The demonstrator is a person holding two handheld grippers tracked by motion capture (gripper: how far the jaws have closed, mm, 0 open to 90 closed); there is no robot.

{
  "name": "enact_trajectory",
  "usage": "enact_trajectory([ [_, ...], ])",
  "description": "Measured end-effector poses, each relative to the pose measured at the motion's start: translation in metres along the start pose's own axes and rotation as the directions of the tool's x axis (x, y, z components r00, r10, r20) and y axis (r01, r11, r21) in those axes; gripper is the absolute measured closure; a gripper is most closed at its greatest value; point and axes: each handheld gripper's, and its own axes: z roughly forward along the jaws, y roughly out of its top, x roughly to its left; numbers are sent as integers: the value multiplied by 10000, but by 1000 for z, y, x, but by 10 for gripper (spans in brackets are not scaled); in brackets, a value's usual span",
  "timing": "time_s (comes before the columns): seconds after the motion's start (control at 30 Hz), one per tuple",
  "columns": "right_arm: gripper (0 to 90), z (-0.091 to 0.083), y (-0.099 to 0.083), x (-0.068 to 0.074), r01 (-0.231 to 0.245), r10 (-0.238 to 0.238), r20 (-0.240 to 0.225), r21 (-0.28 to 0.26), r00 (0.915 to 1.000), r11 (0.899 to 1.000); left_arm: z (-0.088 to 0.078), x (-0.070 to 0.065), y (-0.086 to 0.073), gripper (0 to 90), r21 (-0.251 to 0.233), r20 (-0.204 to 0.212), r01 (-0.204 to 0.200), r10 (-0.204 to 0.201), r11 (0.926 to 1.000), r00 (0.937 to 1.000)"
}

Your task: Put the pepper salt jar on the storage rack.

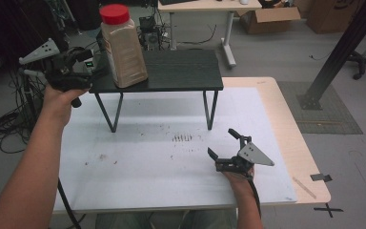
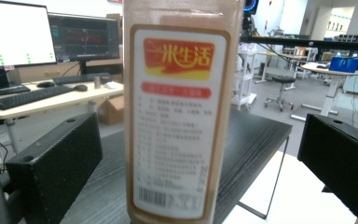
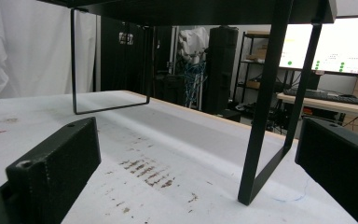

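Jar [image 1: 123, 47] with a red lid [image 1: 114, 14] stands upright on the left end of a low black shelf [image 1: 181, 71], which rests on thin black legs over the white table [image 1: 171, 162]. The jar holds a pale tan powder, and its label [image 2: 179, 121], with red and yellow print at the top and a barcode at the bottom, faces the left gripper view.

The left gripper [image 1: 93, 71] is held at the shelf's left edge, level with the jar's lower half and pointing at it. In the left gripper view its two black jaws stand wide apart, one on each side of the jar, with a clear gap between each jaw and the jar's walls; it is open and not touching the jar.

The right gripper [image 1: 225, 142] sits low over the table in front of the shelf's right legs, well apart from the jar. Its jaws are spread wide with nothing between them. In the right gripper view it looks along the tabletop under the shelf, past a patch of brown marks [image 3: 147, 170] on the white surface and toward one of the shelf's legs [image 3: 263, 126].

Beyond the shelf, the left gripper view shows a desk with monitors [image 2: 51, 35] and a keyboard [image 2: 25, 97].
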Motion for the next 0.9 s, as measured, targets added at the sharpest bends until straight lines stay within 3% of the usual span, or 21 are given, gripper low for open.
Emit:
enact_trajectory([
  [0.47, 0, 0, 0, 0, 12, -12, -1, 5, 10000, 10000, -23, -11, -35, 3, 95, -256, 79, -76, 9999, 9996],
  [0.73, 0, 0, 0, 0, 16, -16, -4, 5, 10000, 10000, -29, -18, -56, 2, 239, -198, -13, 18, 9997, 9998],
  [0.9, 0, 0, 0, 0, 19, -19, -8, 9, 10000, 10000, -32, -20, -67, 2, 107, -102, 190, -189, 9998, 9998],
])
